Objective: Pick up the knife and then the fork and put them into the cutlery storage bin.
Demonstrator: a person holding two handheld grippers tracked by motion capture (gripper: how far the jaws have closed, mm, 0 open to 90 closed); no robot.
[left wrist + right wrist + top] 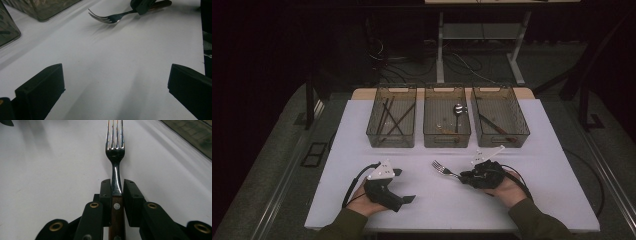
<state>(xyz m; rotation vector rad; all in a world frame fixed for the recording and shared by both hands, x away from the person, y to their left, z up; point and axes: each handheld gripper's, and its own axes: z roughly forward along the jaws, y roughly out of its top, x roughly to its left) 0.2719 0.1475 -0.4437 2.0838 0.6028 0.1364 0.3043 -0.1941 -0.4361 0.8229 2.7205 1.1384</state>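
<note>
A fork (442, 168) with a metal head and a wooden handle points its tines to the upper left over the white table (437, 210). My right gripper (463, 176) is shut on it. In the right gripper view the gripper (117, 187) has its pads on either side of the fork (115, 152), where the neck meets the handle. My left gripper (404, 185) rests at the table's front left, open and holding nothing. In its own view the left gripper (115, 87) has wide-set jaws over bare table. Beyond them the fork (110, 18) sticks out of the right gripper (143, 6).
Three clear bins stand in a row at the back of the table. The left bin (391, 142) holds thin dark sticks. A spoon (458, 108) lies in the middle bin (447, 142), and a dark utensil in the right bin (502, 142). Cables trail from both grippers.
</note>
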